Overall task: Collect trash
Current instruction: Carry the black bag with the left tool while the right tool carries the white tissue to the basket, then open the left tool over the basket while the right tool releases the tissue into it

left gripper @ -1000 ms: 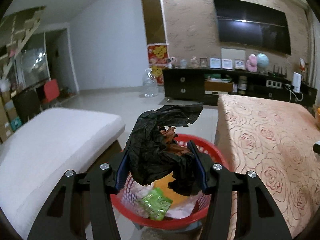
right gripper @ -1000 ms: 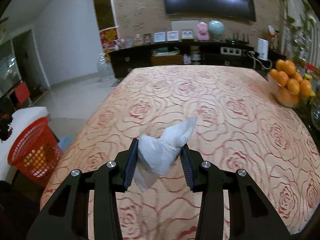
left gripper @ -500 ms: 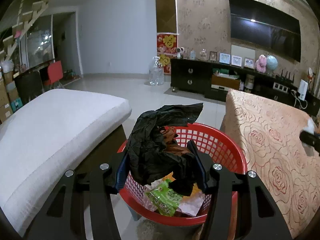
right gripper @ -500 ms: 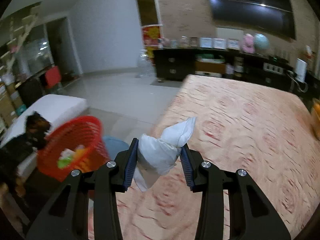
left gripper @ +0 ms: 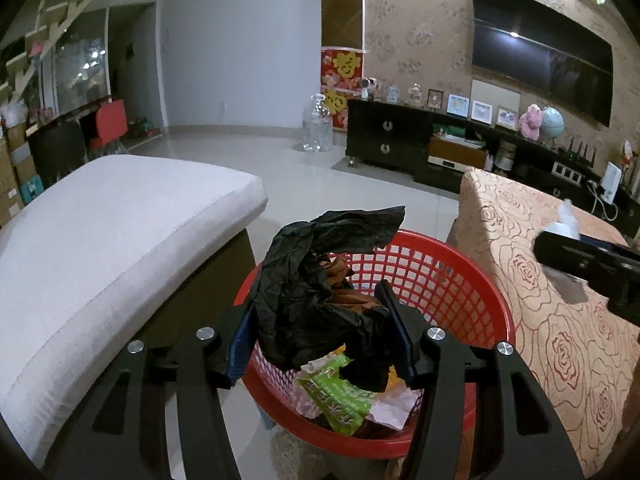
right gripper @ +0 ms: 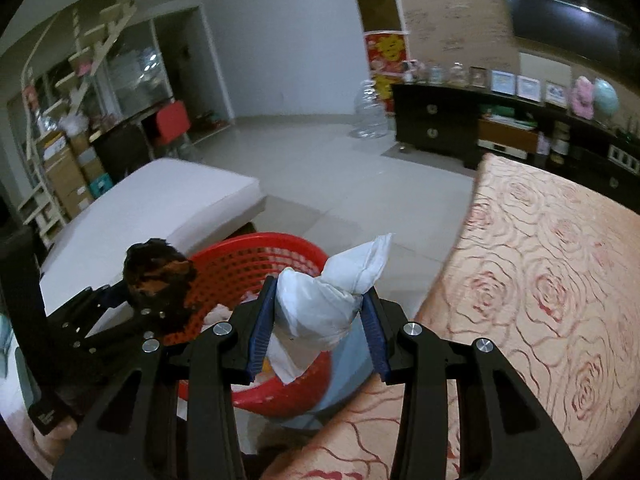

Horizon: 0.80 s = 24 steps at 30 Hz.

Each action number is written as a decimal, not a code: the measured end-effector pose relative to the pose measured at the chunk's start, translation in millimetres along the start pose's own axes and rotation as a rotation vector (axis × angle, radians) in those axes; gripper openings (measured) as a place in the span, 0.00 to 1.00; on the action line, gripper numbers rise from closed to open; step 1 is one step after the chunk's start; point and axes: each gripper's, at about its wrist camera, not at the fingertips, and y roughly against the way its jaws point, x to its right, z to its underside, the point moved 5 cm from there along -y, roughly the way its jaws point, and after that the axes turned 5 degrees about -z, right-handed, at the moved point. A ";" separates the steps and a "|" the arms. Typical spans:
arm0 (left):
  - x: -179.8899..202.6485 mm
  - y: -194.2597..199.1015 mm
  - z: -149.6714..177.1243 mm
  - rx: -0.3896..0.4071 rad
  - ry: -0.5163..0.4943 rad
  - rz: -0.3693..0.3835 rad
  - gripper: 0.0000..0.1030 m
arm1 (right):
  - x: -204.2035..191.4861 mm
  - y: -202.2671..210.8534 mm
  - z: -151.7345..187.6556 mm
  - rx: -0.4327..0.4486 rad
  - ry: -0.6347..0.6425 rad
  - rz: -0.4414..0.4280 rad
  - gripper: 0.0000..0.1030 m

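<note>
Left claw (left gripper: 324, 332) pinches black bag (left gripper: 316, 280), right claw (right gripper: 318, 330) white wad (right gripper: 320, 304), over red basket (left gripper: 452, 276) beside table (left gripper: 560, 340).

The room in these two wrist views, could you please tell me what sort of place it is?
Most likely a home living room. A large wall-mounted television hangs above a long dark cabinet lined with framed pictures and a small globe, and a white cushioned seat stands on the tiled floor.
</note>
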 end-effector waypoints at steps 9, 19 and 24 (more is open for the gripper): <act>4.8 -3.3 -0.1 -0.015 -0.008 -0.005 0.53 | -13.4 -22.7 -12.3 -0.052 0.000 -0.089 0.39; 1.1 -3.4 1.7 -0.017 0.014 -0.009 0.67 | -20.0 -31.8 -18.3 -0.065 -0.040 -0.125 0.62; -0.6 1.8 0.2 0.001 0.034 -0.006 0.79 | -16.1 -26.4 -18.8 -0.057 -0.061 -0.125 0.65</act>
